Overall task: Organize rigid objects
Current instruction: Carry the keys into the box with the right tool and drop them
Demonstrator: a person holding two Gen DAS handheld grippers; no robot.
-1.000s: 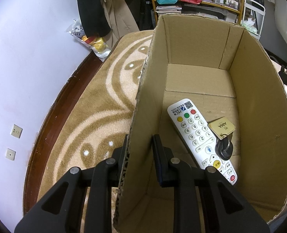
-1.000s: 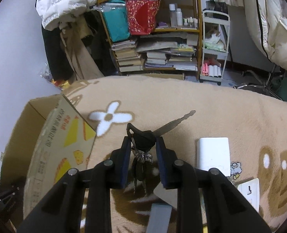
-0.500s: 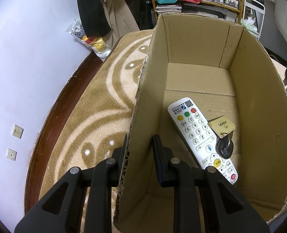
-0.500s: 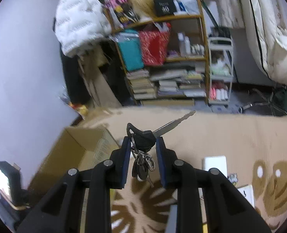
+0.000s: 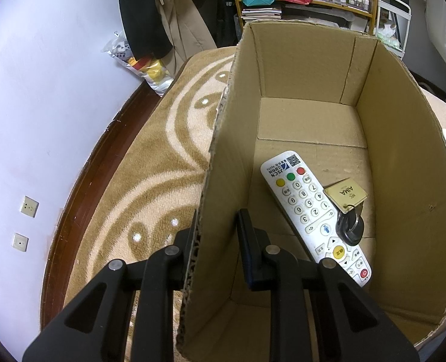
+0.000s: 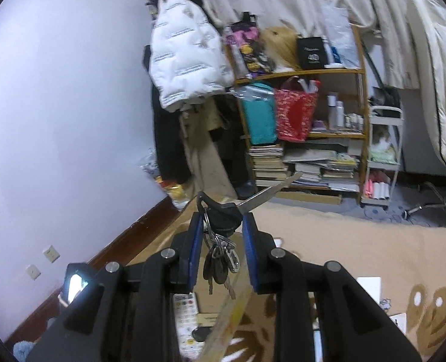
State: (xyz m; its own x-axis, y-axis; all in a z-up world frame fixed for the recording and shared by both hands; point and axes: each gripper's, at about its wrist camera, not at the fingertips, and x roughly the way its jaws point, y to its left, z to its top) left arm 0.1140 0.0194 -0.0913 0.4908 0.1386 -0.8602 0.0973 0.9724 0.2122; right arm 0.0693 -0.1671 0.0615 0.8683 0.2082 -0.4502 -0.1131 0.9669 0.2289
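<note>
Jaws of the left gripper (image 5: 217, 226) pinch the box (image 5: 223, 181) wall; the right gripper (image 6: 223, 226) clamps keys (image 6: 221, 214) above the remote (image 6: 186, 316).

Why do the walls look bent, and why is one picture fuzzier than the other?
Both views come through fisheye lenses, so straight walls bow and the corners go black. The left wrist view is crisp: print on the remote inside the cardboard box reads clearly. The right wrist view is smeared, yet the key bunch looks fairly sharp.
</note>
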